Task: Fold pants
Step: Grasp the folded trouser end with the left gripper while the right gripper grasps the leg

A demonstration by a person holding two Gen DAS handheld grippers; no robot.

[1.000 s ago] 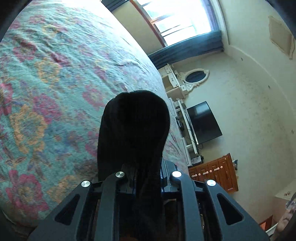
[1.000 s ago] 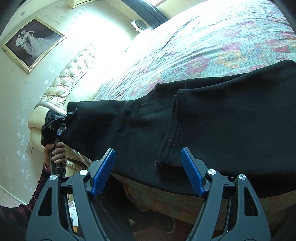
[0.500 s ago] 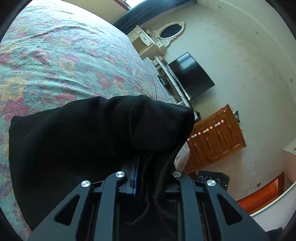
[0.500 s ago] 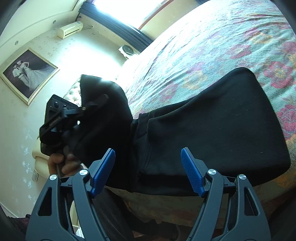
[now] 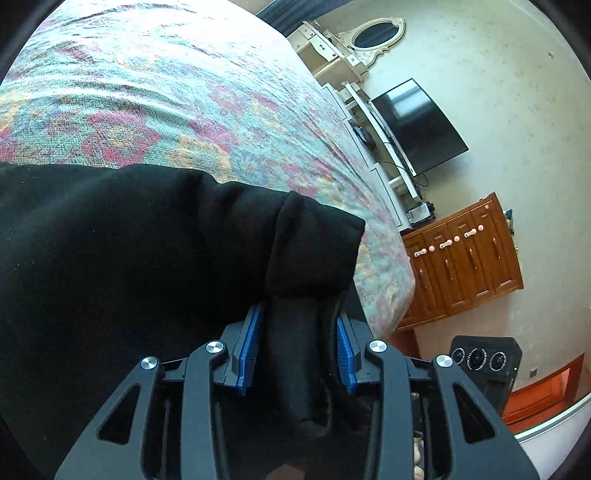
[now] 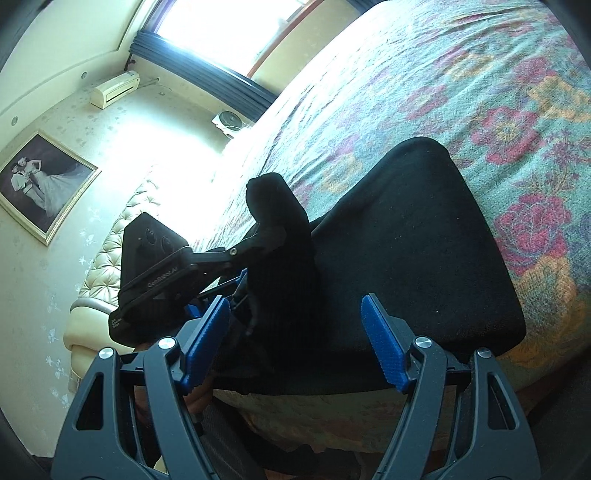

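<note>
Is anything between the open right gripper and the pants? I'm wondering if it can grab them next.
Nothing visible: the right gripper faces the folded black pants directly; the left gripper pinches their end alongside.

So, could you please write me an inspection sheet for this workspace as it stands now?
Surface: bed with floral bedspread.
Job's things: black pants lying folded at the bed's near edge, one end bunched up.
Clutter: nothing seen on the bed.
Grippers: left gripper shut on the pants' bunched end; right gripper open, holding nothing, at the bed's edge.
Cables: wires near the TV.
Surroundings: wooden cabinet, oval mirror, speaker, framed photo, air conditioner, window.
</note>
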